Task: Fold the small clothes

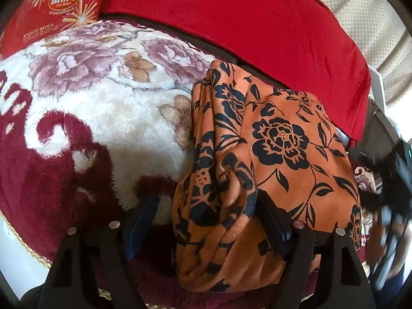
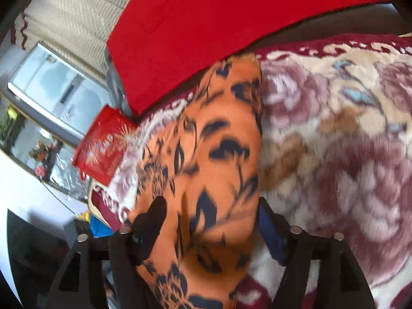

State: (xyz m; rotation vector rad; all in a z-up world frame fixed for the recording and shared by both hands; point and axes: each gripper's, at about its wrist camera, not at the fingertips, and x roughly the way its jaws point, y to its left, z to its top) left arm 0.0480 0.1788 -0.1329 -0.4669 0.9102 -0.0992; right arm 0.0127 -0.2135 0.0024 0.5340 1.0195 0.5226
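Observation:
An orange garment with black flowers [image 1: 270, 149] lies bunched on a fluffy floral blanket [image 1: 103, 103]. My left gripper [image 1: 203, 206] is open, its fingers spread wide, and a fold of the garment lies between them. In the right wrist view, which is blurred, the same garment [image 2: 211, 159] runs between the fingers of my right gripper [image 2: 208, 221], which is also open around the cloth. The right gripper shows as a dark blur at the right edge of the left wrist view [image 1: 394, 180].
A red cloth [image 1: 244, 25] lies behind the garment. A red snack bag [image 1: 59, 7] lies at the blanket's far left corner. In the right wrist view a window [image 2: 56, 87] and white surface [image 2: 31, 193] are at left.

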